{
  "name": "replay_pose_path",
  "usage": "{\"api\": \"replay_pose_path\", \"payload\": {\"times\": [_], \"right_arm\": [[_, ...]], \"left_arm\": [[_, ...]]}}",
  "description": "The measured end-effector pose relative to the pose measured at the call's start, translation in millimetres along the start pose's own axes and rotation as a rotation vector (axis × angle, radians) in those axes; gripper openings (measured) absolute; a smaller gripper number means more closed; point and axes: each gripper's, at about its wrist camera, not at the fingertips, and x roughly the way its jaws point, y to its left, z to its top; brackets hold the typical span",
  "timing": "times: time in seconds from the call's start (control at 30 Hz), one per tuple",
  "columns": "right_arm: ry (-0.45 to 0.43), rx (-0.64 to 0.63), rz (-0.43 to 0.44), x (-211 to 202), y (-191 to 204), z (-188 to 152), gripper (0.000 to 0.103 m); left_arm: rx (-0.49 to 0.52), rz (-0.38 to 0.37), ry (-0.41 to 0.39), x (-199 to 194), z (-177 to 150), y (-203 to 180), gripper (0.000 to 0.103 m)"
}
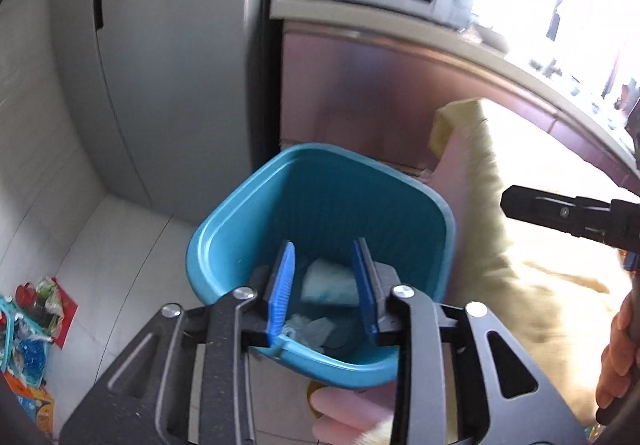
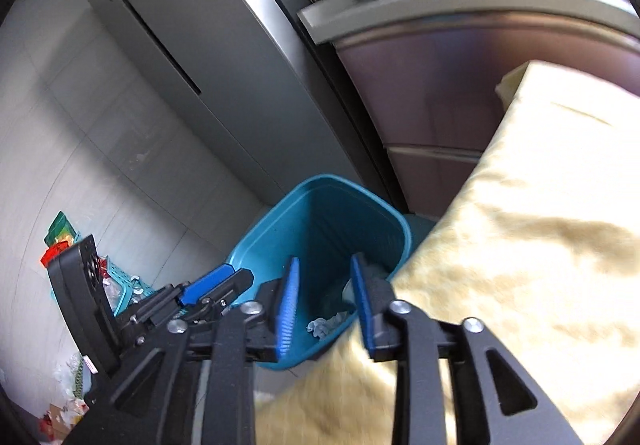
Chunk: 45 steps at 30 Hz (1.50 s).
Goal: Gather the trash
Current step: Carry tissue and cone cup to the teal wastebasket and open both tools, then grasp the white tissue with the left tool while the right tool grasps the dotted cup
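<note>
Crumpled white paper trash (image 1: 330,283) lies in the blue plastic bin (image 1: 224,245); both my jaws hang spread above it, holding nothing.

We see a pale tiled floor (image 1: 132,245) carrying a blue waste bin (image 1: 224,245) beside the grey refrigerator (image 1: 168,65); colourful packets (image 1: 36,309), perhaps snack wrappers, and a teal basket (image 2: 128,281) lie farther left.

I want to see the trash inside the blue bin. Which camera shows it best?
The left wrist view: it looks down into the blue bin at the pale crumpled trash. The right wrist view shows only a scrap.
</note>
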Motion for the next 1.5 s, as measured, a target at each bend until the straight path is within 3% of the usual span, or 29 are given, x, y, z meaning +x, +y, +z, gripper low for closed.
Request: {"api": "replay_pose_path", "payload": {"times": [0.17,0.33,0.53,0.8,0.93,1.23,1.5], "right_arm": [[-0.103,-0.070,-0.011,-57,4,-14,0.039],[-0.196,-0.111,-0.066,-118,-4,-36,0.050],[-0.262,-0.070,-0.188,-182,-29,-69,0.050],[-0.355,0.024,-0.369,-252,-70,-107,0.050],[-0.395,0.080,-0.435,-282,-95,-120,0.050],[-0.432,0.201,-0.528,-315,-153,-128,0.050],[-0.399,0.261,-0.513,-305,-184,-125,0.050]], "left_arm": [[0.059,-0.090,-0.091,-40,7,-35,0.047],[0.131,-0.242,-0.140,-69,5,-79,0.058],[0.264,-0.442,-0.097,-82,-15,-150,0.060],[0.404,-0.610,-0.021,-87,-50,-241,0.061],[0.452,-0.655,0.021,-86,-66,-274,0.061],[0.454,-0.719,0.102,-76,-69,-304,0.064],[0.464,-0.761,0.175,-69,-70,-328,0.066]]}}
